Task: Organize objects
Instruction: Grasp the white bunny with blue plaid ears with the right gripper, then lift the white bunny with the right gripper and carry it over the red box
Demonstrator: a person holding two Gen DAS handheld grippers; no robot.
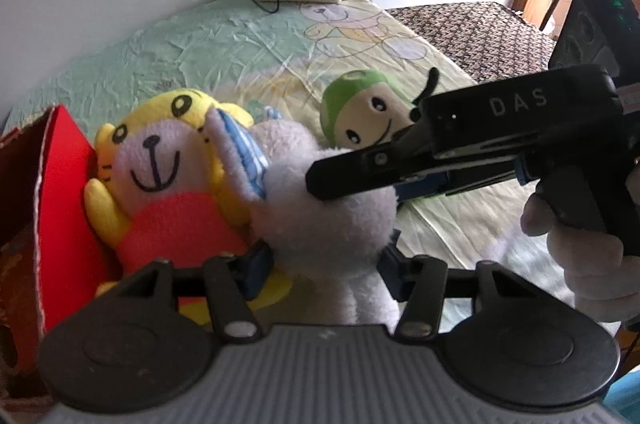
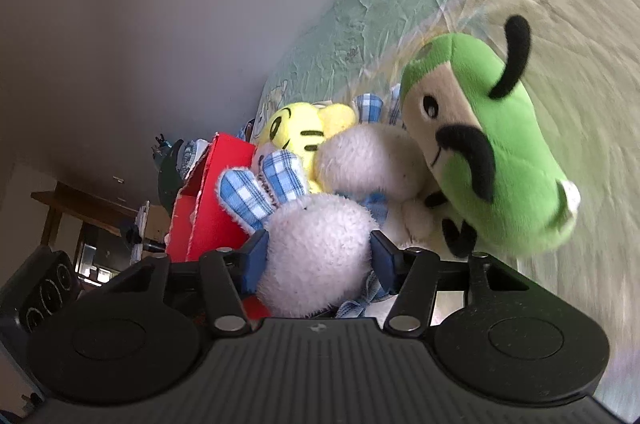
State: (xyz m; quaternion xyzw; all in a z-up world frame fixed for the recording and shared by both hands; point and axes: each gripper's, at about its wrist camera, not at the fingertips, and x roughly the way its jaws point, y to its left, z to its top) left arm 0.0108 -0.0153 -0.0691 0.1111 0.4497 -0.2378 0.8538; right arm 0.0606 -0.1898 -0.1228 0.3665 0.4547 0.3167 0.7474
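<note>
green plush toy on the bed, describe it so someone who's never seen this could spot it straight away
Start from the pale green and yellow cartoon-print bedsheet by the white wall. On it, right of the red cardboard box and the yellow tiger plush, lies the green plush toy. It alone is bright green, with a cream face, black moustache and a curved black stalk on top.

The rabbit (image 1: 328, 212) hides the tiger's (image 1: 168, 184) right side; the box (image 1: 60, 192) is cut off left; the green toy (image 2: 496, 160) is blurred.
</note>
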